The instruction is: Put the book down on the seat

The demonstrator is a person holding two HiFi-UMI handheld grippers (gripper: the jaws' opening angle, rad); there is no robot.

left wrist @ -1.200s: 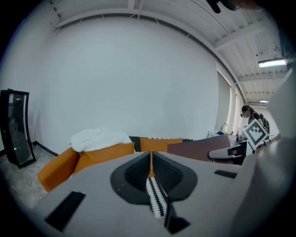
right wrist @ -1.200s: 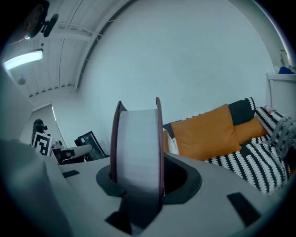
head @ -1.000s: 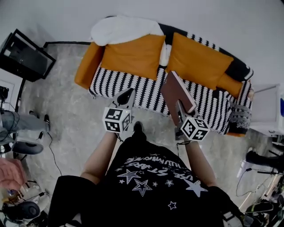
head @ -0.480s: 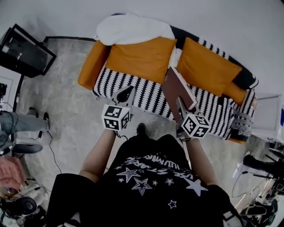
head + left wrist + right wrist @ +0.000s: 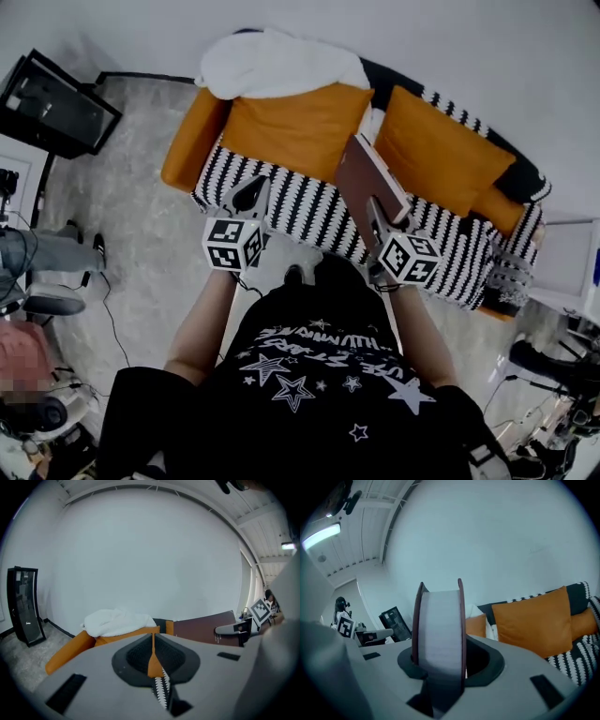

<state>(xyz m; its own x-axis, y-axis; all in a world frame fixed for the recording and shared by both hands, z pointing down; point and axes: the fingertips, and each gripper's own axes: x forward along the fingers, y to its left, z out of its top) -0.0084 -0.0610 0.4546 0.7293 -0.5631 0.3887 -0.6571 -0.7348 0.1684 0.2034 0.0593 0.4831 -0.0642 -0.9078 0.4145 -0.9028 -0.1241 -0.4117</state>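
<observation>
Book [image 5: 368, 173]: one, dark maroon covers, clamped in the right gripper [image 5: 382, 217]. The jaws stand partly apart, one pad on each cover, gripping the near end. In the right gripper view the white page block faces the camera between the two covers, and the book stands upright on edge. From the head view it is held in the air over the sofa seat [image 5: 281, 192], in line with the gap between the back cushions, not resting on it.

Left gripper [image 5: 247, 195]: jaws together, only a thin slit between them, nothing held. It is held over the near edge of the seat, left of the book and well apart from it.

Count:
- grippers: 2
- large orange back cushions: 2, left [image 5: 295, 127] and right [image 5: 436, 150]
- white blanket [image 5: 277, 61]: 1, bunched on the sofa back, far left
- black cabinet [image 5: 56, 108]: 1, on the floor left of the sofa

Seat cover is striped black and white.
</observation>
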